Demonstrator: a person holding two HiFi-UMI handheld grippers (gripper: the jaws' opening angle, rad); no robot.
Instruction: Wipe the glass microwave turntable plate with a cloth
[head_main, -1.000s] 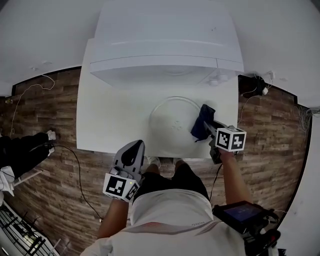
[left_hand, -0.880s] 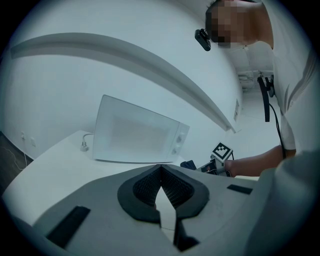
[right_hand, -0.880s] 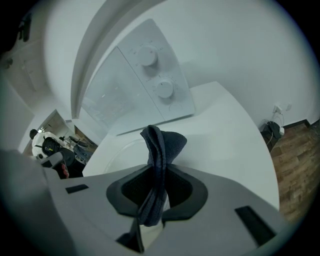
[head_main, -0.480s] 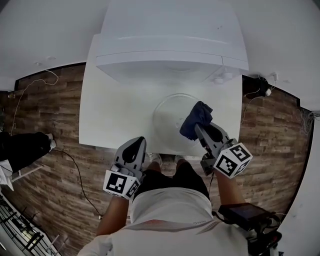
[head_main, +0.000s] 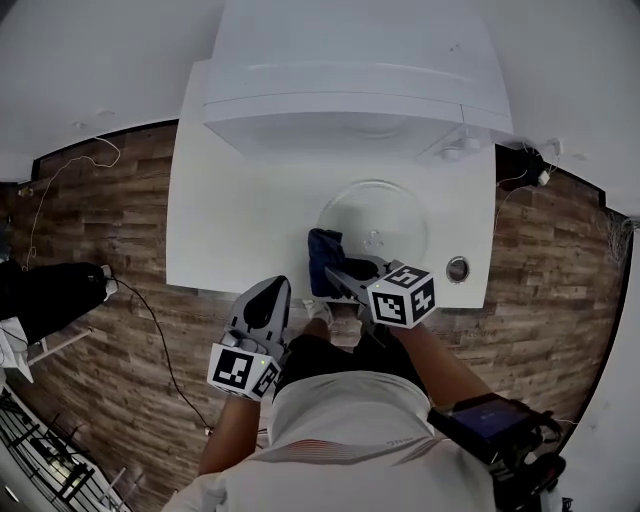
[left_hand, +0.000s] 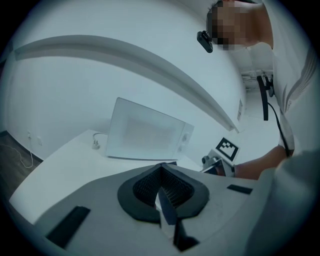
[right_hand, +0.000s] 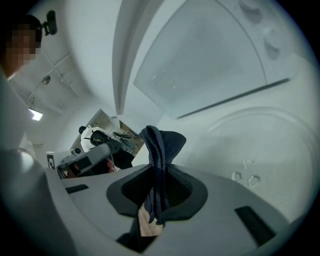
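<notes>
**Table** (head_main: 225, 225): white, centre of the head view, standing on wood-plank floor (head_main: 110, 220).

**Microwave** (head_main: 350, 95): white, at the table's far edge, upper centre of the head view. In the left gripper view (left_hand: 145, 132) it stands mid-frame, its door face towards the camera. It fills the upper right of the right gripper view (right_hand: 215, 55).

**Glass turntable plate** (head_main: 385, 215): clear and round, lying flat on the table in front of the microwave, right of centre. In the right gripper view (right_hand: 270, 145) it lies at the right, with raised nubs showing near its middle.

**Small round object** (head_main: 458, 268): on the table, just right of the plate and apart from it.

**Cloth** (head_main: 322, 255): dark blue and bunched, at the plate's lower-left rim near the table's front edge. In the right gripper view (right_hand: 161, 145) it stands up from between the jaws as a folded wad. Whether it presses on the glass cannot be told.

**Right gripper** (head_main: 338, 272): reaches across from lower right, marker cube uppermost. Its jaws (right_hand: 157, 182) are closed tight on the cloth.

**Left gripper** (head_main: 267, 292): held low, at the table's front edge, left of the right gripper and clear of the plate. Its jaws (left_hand: 162, 187) are pressed together with nothing between them.

**Person**: white shirt and bare forearms, bottom of the head view.
</notes>
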